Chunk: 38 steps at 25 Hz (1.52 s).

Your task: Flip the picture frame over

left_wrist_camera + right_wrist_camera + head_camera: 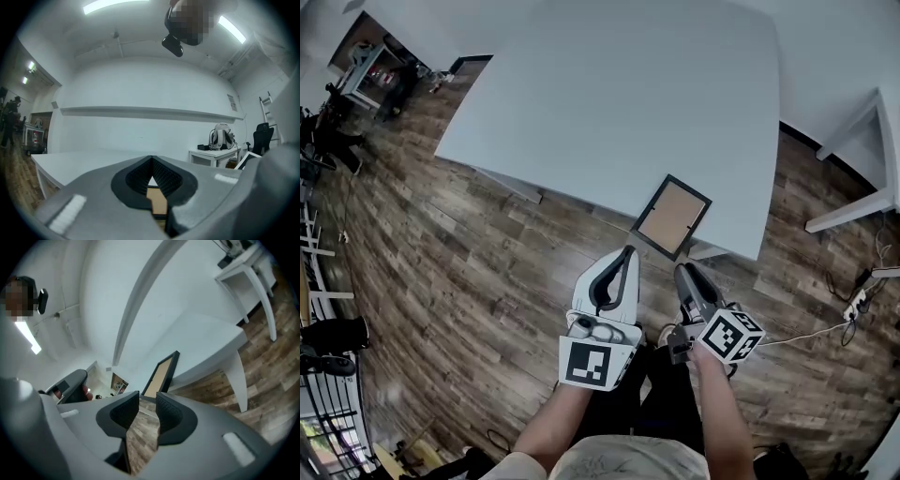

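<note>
The picture frame point(672, 216) lies near the front edge of the white table point(619, 103), close to its right corner, with its black border and brown backing facing up. Both grippers hang over the wood floor, short of the table edge. My left gripper point(627, 253) points at the frame's left corner, its jaws meeting at the tips with nothing held. In the left gripper view a sliver of the frame point(158, 201) shows behind the left gripper point(151, 161). My right gripper point(682, 272) sits just below the frame. In the right gripper view the right gripper point(148, 397) stands narrowly open and empty, with the frame point(161, 373) ahead.
A second white table point(862, 159) stands at the right, with a power strip point(860, 298) and cable on the floor beside it. A side table with a backpack point(221, 137) and an office chair point(262, 136) stand beyond. A white table leg point(241, 380) drops below the corner.
</note>
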Each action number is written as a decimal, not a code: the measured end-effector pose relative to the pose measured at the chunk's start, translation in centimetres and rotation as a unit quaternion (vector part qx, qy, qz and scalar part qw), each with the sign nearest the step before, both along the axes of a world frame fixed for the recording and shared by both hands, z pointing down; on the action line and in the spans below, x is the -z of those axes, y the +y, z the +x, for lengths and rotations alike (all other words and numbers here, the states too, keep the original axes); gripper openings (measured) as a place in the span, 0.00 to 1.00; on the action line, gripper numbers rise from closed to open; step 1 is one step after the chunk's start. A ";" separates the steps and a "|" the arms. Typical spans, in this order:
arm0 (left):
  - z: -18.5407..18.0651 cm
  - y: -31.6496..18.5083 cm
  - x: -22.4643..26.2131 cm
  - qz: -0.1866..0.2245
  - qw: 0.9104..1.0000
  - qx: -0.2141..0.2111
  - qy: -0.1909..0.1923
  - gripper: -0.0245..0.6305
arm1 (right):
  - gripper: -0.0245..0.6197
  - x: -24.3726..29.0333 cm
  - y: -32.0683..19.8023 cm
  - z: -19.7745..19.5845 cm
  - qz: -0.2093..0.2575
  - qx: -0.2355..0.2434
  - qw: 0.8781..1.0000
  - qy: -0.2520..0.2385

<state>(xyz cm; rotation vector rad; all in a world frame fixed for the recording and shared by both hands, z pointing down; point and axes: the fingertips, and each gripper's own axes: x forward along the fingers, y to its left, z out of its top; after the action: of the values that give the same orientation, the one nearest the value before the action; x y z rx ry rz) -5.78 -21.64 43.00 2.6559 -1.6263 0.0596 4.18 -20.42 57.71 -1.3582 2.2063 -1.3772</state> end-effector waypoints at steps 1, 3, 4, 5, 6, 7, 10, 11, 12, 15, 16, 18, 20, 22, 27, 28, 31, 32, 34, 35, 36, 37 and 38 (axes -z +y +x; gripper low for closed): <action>0.0 0.0 -0.2 -0.001 1.000 -0.001 0.001 0.04 | 0.26 -0.6 -0.1 -0.1 -0.008 -0.006 1.000 -0.020; 0.0 0.1 -0.8 -0.004 1.000 -0.005 -0.001 0.04 | 0.27 -1.6 -0.3 -0.2 -0.020 -0.019 0.998 -0.055; 0.0 0.1 -1.0 -0.006 1.000 -0.006 -0.004 0.04 | 0.28 -2.1 -0.4 -0.2 -0.024 -0.024 0.997 -0.072; 0.1 0.2 -1.3 -0.007 1.000 -0.007 -0.006 0.04 | 0.29 -2.4 -0.5 -0.2 -0.025 -0.029 0.995 -0.089; 0.1 0.3 -1.6 -0.007 1.000 -0.008 -0.007 0.04 | 0.30 -2.7 -0.6 -0.2 -0.024 -0.032 0.994 -0.105; 0.2 0.3 -1.8 -0.007 1.000 -0.008 -0.007 0.04 | 0.31 -2.7 -0.7 -0.2 -0.019 -0.031 0.992 -0.121; 0.2 0.2 -2.2 -0.010 1.000 -0.007 -0.007 0.04 | 0.31 -1.4 -1.6 -0.9 0.020 -0.013 0.986 -0.168; 0.1 0.1 -2.4 -0.012 1.000 -0.006 -0.008 0.04 | 0.31 -1.3 -1.9 -1.0 0.025 -0.011 0.983 -0.181; 0.0 0.1 -2.6 -0.014 1.000 -0.005 -0.007 0.04 | 0.31 -1.4 -2.1 -1.1 0.026 -0.012 0.981 -0.193; -0.2 0.2 -2.9 -0.017 1.000 -0.005 -0.010 0.04 | 0.31 -2.2 -2.6 -1.5 0.020 -0.014 0.974 -0.224; -0.1 0.3 -3.0 -0.017 1.000 -0.006 -0.013 0.04 | 0.31 -2.5 -2.7 -1.7 0.018 -0.013 0.973 -0.230; -0.1 0.3 -3.2 -0.017 1.000 -0.008 -0.016 0.04 | 0.31 -3.0 -3.0 -1.9 0.015 -0.011 0.972 -0.235; 0.0 0.3 -3.3 -0.019 1.000 -0.009 -0.018 0.04 | 0.31 -3.2 -3.1 -1.9 0.015 -0.015 0.972 -0.235; -0.1 0.5 -3.4 -0.021 1.000 -0.008 -0.019 0.04 | 0.29 -3.2 -3.1 -1.9 0.016 -0.019 0.971 -0.238; -0.1 0.5 -3.6 -0.025 1.000 -0.004 -0.018 0.04 | 0.19 -3.2 -3.1 -1.5 0.014 -0.028 0.967 -0.254; -0.1 0.5 -3.6 -0.025 1.000 -0.004 -0.019 0.04 | 0.19 -3.2 -3.1 -1.5 0.014 -0.030 0.966 -0.257; -0.2 0.4 -3.4 -0.025 1.000 -0.002 -0.015 0.04 | 0.19 -3.2 -3.1 -1.5 0.012 -0.031 0.964 -0.264; -0.2 0.3 -3.4 -0.025 1.000 -0.001 -0.015 0.04 | 0.19 -3.1 -3.1 -1.5 0.012 -0.030 0.964 -0.264; -0.1 0.1 -3.5 -0.026 1.000 -0.001 -0.015 0.04 | 0.19 -3.1 -3.1 -1.5 0.013 -0.027 0.964 -0.264; -0.1 0.1 -3.7 -0.027 0.999 -0.002 -0.016 0.04 | 0.19 -3.1 -3.1 -1.5 0.012 -0.025 0.964 -0.266; -0.1 0.1 -3.7 -0.028 0.999 -0.001 -0.016 0.04 | 0.19 -3.1 -3.1 -1.6 0.011 -0.024 0.963 -0.269; -0.2 0.0 -3.8 -0.029 0.999 -0.001 -0.015 0.04 | 0.19 -3.1 -3.0 -1.6 0.009 -0.024 0.962 -0.273; -0.2 0.0 -3.8 -0.029 0.999 0.000 -0.014 0.04 | 0.19 -3.1 -3.0 -1.6 0.008 -0.024 0.961 -0.277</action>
<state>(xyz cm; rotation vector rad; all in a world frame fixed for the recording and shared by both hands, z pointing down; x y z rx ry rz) -5.95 -21.62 46.82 2.6247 -1.6057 0.1430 2.55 -23.40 60.82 -0.8665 1.7934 -1.4907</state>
